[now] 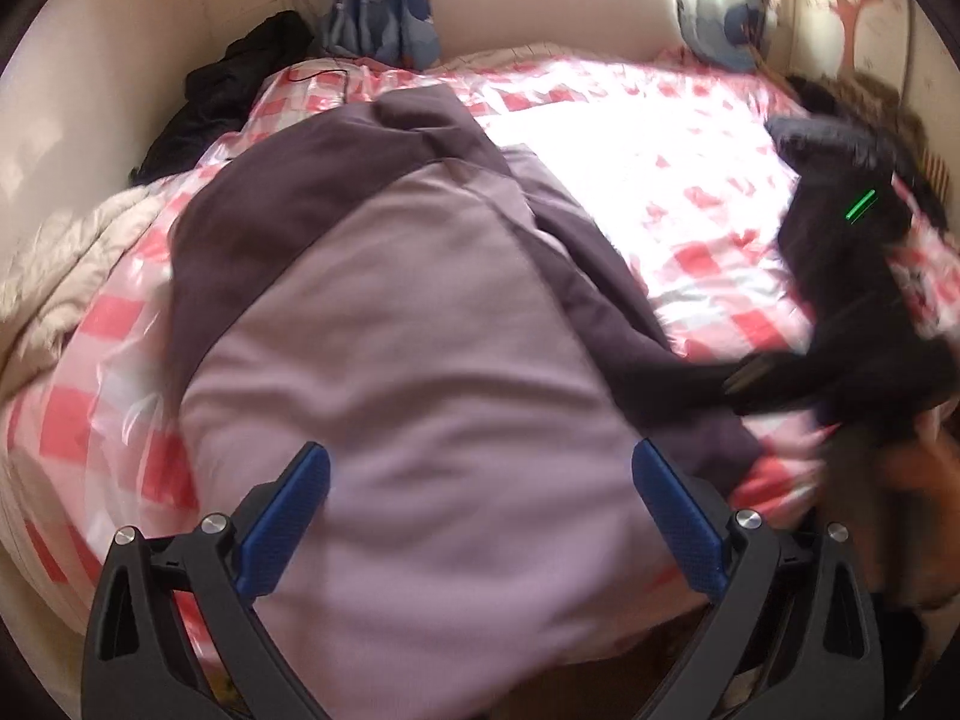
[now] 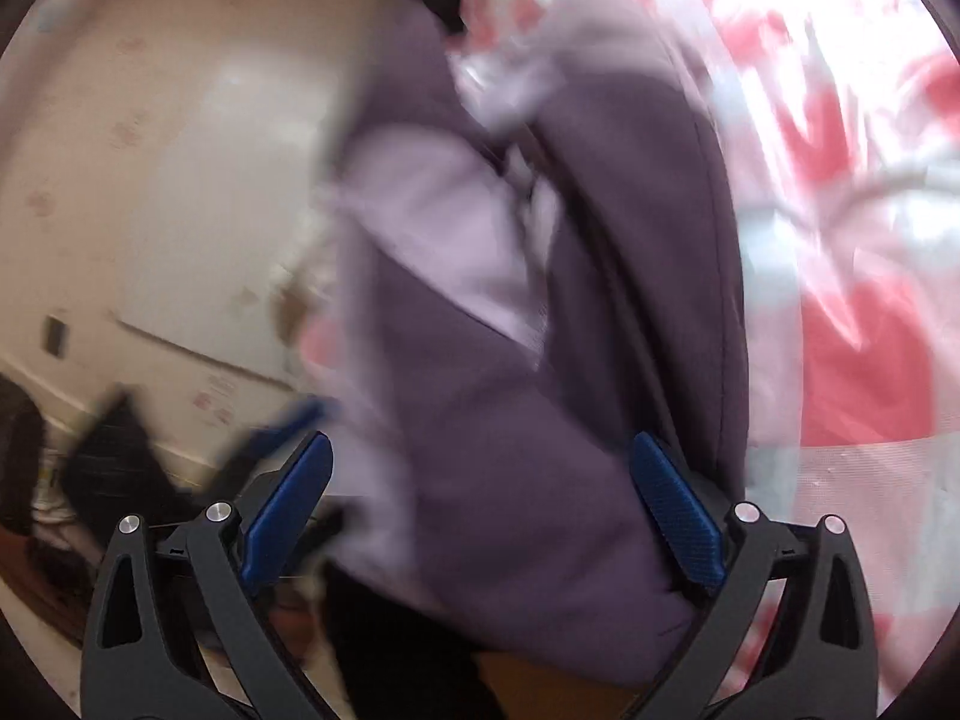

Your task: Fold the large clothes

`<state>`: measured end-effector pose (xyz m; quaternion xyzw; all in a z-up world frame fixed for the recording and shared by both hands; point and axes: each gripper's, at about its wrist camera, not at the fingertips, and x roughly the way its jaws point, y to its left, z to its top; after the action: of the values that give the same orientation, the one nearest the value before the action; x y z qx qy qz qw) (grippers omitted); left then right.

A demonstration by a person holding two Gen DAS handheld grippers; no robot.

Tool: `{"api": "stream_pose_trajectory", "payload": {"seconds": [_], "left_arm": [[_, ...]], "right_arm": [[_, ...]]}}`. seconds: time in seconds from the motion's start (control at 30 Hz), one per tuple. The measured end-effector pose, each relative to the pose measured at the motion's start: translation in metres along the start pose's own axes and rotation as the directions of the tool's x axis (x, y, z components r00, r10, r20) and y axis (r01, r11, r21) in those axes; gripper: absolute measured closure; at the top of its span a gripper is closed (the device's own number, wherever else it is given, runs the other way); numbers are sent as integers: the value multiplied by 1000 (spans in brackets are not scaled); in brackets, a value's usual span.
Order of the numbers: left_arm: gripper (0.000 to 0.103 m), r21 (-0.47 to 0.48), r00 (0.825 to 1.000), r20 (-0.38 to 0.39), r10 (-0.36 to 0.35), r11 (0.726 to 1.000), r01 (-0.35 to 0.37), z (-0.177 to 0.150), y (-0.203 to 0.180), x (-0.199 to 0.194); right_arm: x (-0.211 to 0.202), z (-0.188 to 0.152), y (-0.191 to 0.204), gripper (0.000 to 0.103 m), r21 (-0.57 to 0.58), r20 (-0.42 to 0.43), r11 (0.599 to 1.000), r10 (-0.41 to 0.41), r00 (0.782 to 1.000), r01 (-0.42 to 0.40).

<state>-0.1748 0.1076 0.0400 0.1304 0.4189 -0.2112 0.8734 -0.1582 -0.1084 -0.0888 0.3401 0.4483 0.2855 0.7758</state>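
Observation:
A large two-tone garment, light lilac [image 1: 420, 372] with dark purple panels [image 1: 288, 192], lies spread on a bed with a red-and-white checked cover [image 1: 708, 228]. My left gripper [image 1: 480, 468] is open, its blue pads above the lilac body near the bed's front edge, holding nothing. The right gripper [image 1: 840, 330] shows blurred at the right of the left wrist view, at the dark purple sleeve end [image 1: 678, 384]. In the right wrist view my right gripper [image 2: 480, 468] is open, with the dark purple cloth [image 2: 528, 480] lying between its blue pads. That view is motion-blurred.
A dark jacket [image 1: 234, 90] is heaped at the bed's far left by the wall. A cream quilt [image 1: 66, 264] lies at the left edge. Blue patterned curtains [image 1: 384, 18] and a window are behind the bed. A dark furry item [image 1: 852, 96] lies at the far right.

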Motion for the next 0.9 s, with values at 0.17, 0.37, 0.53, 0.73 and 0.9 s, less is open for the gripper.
{"api": "stream_pose_trajectory", "payload": {"seconds": [0.17,0.37,0.53,0.73,0.9], "left_arm": [[7,-163,994,34,108,981,-101,-23,40,-31],[7,-370,988,-39,148,917,-151,-45,77,-23],[7,-355,983,-53,178,916,-185,-57,75,-34],[7,-341,975,-23,220,915,-214,-66,63,-56],[7,-324,972,-24,234,918,-229,-62,55,-65]], "right_arm": [[-49,-13,48,7,-143,169,976,-140,976,164],[-5,-44,58,7,-316,63,807,-508,859,500],[-36,-57,72,7,-264,139,802,-519,844,536],[-76,-81,136,7,-315,377,658,-575,726,684],[-67,-72,155,7,-331,340,632,-613,714,701]]}}
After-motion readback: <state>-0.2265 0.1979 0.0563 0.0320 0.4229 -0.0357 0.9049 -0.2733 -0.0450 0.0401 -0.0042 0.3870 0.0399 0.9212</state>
